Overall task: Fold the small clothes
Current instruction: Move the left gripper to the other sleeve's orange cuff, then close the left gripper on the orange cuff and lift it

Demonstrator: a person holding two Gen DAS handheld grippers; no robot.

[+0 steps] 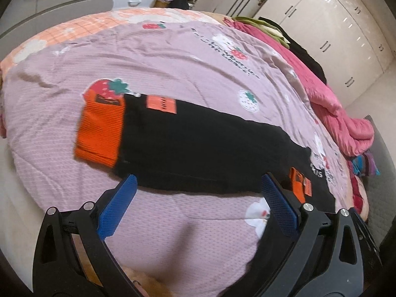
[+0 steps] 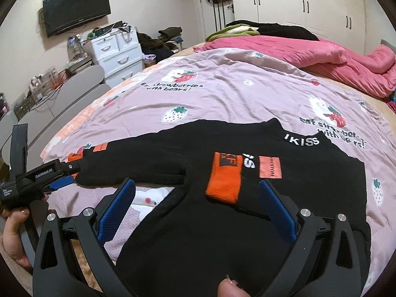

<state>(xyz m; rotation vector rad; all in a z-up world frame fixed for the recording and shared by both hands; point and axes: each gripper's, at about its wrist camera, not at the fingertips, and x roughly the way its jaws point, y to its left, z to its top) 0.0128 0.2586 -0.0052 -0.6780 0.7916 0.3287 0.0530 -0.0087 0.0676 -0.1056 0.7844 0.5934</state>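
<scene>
Left gripper (image 1: 199, 188) jaws wide apart, gripping nothing, poised over black sweater (image 1: 198, 143) sleeve, right gripper (image 2: 196, 193) likewise spread and empty above folded orange cuff (image 2: 224, 177), sweater flat on lilac strawberry-print quilt (image 2: 235, 89)

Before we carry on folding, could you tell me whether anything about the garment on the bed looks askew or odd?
Nothing looks damaged. The black sweater lies flat on the lilac quilt, one orange cuff folded onto its chest, the other sleeve stretched out sideways. Both grippers, left and right, are open.
</scene>
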